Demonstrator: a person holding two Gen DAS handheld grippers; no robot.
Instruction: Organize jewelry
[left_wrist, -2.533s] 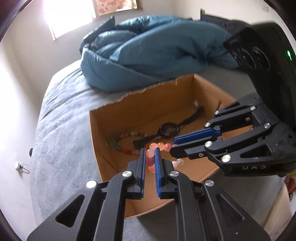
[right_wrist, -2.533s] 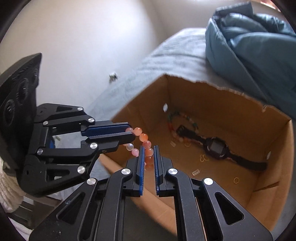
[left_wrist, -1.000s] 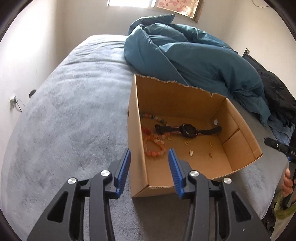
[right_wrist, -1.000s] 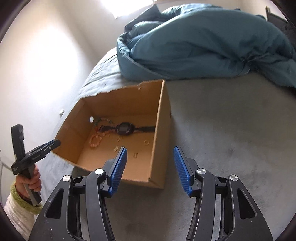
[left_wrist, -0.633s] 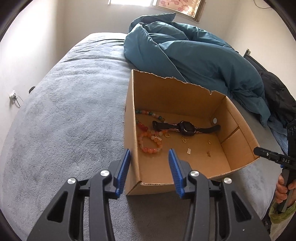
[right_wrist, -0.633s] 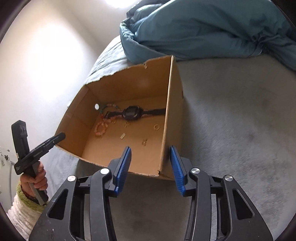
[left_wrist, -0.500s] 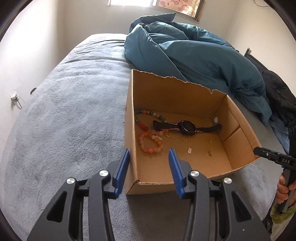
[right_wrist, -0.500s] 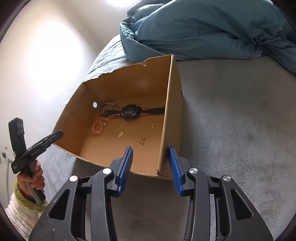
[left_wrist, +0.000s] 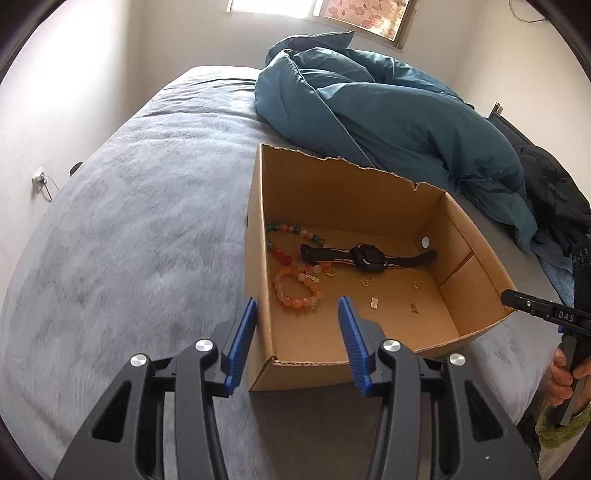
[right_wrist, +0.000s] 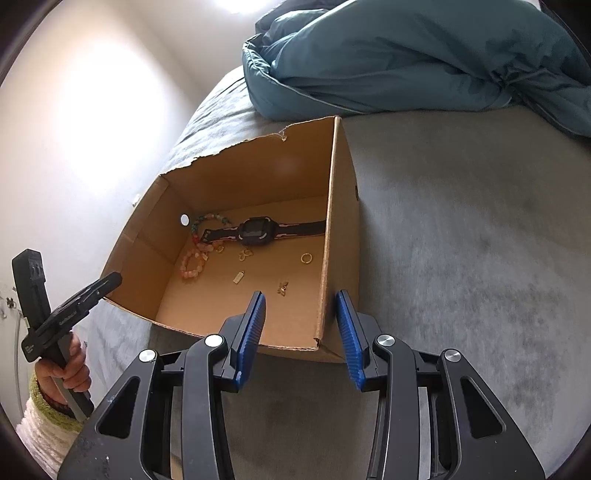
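An open cardboard box (left_wrist: 476, 280) (right_wrist: 341, 206) stands on the grey bed. Inside lie an orange bead bracelet (left_wrist: 297, 288) (right_wrist: 192, 264), a multicoloured bead bracelet (left_wrist: 280, 240) (right_wrist: 210, 218), a black watch (left_wrist: 367, 256) (right_wrist: 258, 230) and several small gold pieces such as a ring (right_wrist: 306, 257). My left gripper (left_wrist: 297, 325) is open and empty, its jaws on either side of the box's near left corner. My right gripper (right_wrist: 301, 321) is open and empty, its jaws on either side of the box's near right corner. Each gripper shows at the edge of the other's view.
A crumpled teal duvet (left_wrist: 388, 110) (right_wrist: 424, 55) lies on the bed behind the box. Grey bedspread (left_wrist: 140, 229) (right_wrist: 480, 240) stretches on both sides. A white wall with a socket (left_wrist: 38, 177) is at the left.
Both grippers let go of the orange bracelet, which now lies in the box. They opened, drew back and apart, and now face the box's two near corners.
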